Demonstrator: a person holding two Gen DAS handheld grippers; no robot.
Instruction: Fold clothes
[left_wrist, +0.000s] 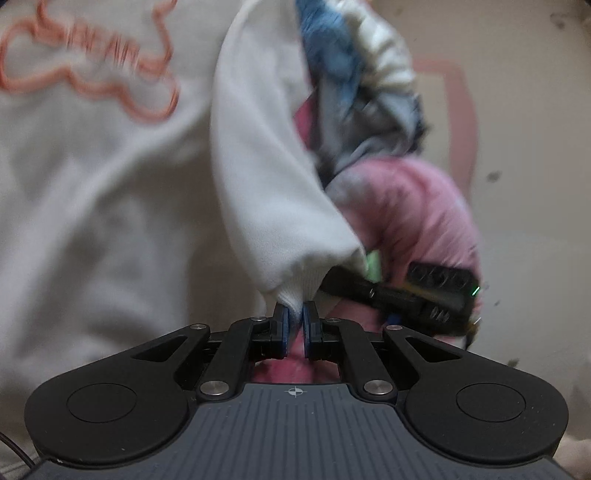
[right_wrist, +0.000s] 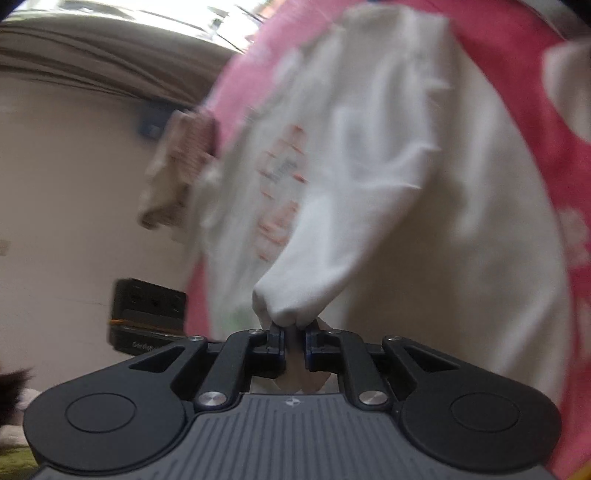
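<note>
Both grippers clamping sweatshirt cuffs: left gripper and right gripper each pinching one, likely spreading sleeves for folding over pink sheet

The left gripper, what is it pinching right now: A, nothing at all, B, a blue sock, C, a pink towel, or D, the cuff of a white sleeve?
D: in the left wrist view the left gripper is closed on the ribbed cuff of the white sleeve, which rises straight up from between its blue pads.
</note>
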